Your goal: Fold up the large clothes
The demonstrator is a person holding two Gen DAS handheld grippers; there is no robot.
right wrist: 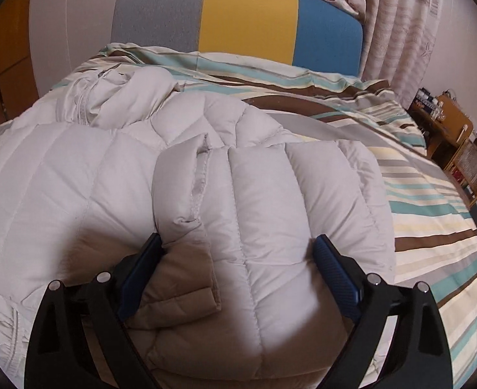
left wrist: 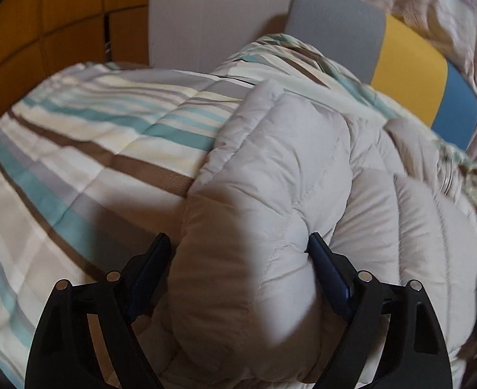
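A pale grey quilted down jacket (right wrist: 160,175) lies spread on the striped bed cover (right wrist: 433,227), its zipper and collar toward the headboard. My right gripper (right wrist: 237,243) hangs low over the jacket's near edge, jaws wide. A folded flap with a tan lining (right wrist: 186,278) lies beside the left pad, and neither pad presses the fabric. In the left wrist view a puffy sleeve (left wrist: 264,168) of the jacket (left wrist: 416,227) runs up between my left gripper's (left wrist: 238,243) fingers. Its jaws stand wide astride the sleeve; the right pad (left wrist: 322,259) brushes the fabric without squeezing it.
A headboard in grey, yellow and blue panels (right wrist: 248,19) stands behind the bed, with patterned curtains (right wrist: 400,32) to its right. A wooden side table (right wrist: 449,129) with small items stands by the bed's right edge. Orange cabinet doors (left wrist: 44,32) are at the left.
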